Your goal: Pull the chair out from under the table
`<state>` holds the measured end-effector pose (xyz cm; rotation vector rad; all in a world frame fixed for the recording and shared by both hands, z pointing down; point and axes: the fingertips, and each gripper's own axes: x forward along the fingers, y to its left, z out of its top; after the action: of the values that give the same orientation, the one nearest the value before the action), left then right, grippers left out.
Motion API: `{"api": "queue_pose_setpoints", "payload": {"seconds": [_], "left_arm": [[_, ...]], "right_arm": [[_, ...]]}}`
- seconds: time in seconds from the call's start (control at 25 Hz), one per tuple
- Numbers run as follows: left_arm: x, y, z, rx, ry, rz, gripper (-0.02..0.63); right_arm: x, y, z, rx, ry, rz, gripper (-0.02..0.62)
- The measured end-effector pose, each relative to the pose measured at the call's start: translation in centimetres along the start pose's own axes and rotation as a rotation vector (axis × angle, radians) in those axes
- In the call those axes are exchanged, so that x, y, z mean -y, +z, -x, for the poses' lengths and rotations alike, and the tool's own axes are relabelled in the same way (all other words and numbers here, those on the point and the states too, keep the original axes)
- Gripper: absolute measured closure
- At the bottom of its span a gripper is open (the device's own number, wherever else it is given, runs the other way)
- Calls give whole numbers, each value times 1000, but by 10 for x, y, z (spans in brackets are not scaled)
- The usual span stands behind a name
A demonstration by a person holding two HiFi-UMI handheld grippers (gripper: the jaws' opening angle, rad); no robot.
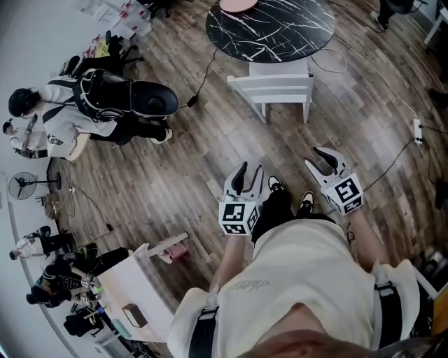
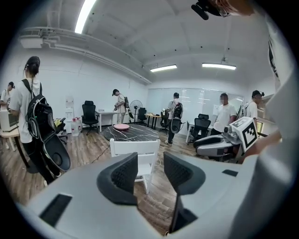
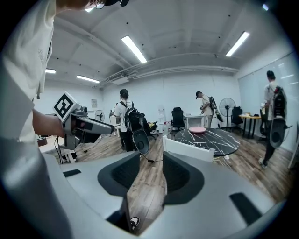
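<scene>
Left gripper (image 1: 250, 172) jaws parted, empty, right gripper (image 1: 313, 156) likewise, chair (image 1: 274, 87) partly under table (image 1: 269, 28), well apart from both.

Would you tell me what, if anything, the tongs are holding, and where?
Nothing: the left tongs and right tongs are open, short of the chair.

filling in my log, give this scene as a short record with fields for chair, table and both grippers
chair: white, tucked at the table's near edge, back toward the person
table: round, black marbled top, pink disc on it
left gripper: jaws apart, empty, short of the chair
right gripper: jaws apart, empty, short of the chair
task stage: pull not yet begun
</scene>
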<state>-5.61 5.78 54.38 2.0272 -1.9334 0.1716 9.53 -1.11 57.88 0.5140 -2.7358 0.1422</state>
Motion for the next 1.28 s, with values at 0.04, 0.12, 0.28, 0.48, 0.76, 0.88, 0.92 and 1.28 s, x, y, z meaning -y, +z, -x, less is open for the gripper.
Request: {"api": "queue_pose_setpoints", "payload": {"seconds": [0.04,0.12,0.28,0.48,0.76,0.88,0.92,1.28], "left_arm": [[-6,3,-7,1,-12,-1,416],[-17,12,-21,9,-37,-9,416],[-45,42,-54,50,-82,-25,416],[-78,61,-85,57,-143,-29,417],[-110,70,-116,50,-209,-38,417],[-120,68,-127,40,-217,-20,417],[-122,67,-131,35,-216,-13,417],[-141,67,-163,-10,-183,-3,419]], "right_arm": [[2,2,-5,-8,-11,-4,443],[7,9,-14,-14,-34,-17,442],[25,37,-40,-5,-66,8,442],[40,68,-77,23,-133,27,442],[50,76,-109,10,-200,0,442],[52,73,-118,-19,-195,2,442],[55,70,-122,-28,-192,2,442],[93,73,-164,-30,-153,-20,442]]}}
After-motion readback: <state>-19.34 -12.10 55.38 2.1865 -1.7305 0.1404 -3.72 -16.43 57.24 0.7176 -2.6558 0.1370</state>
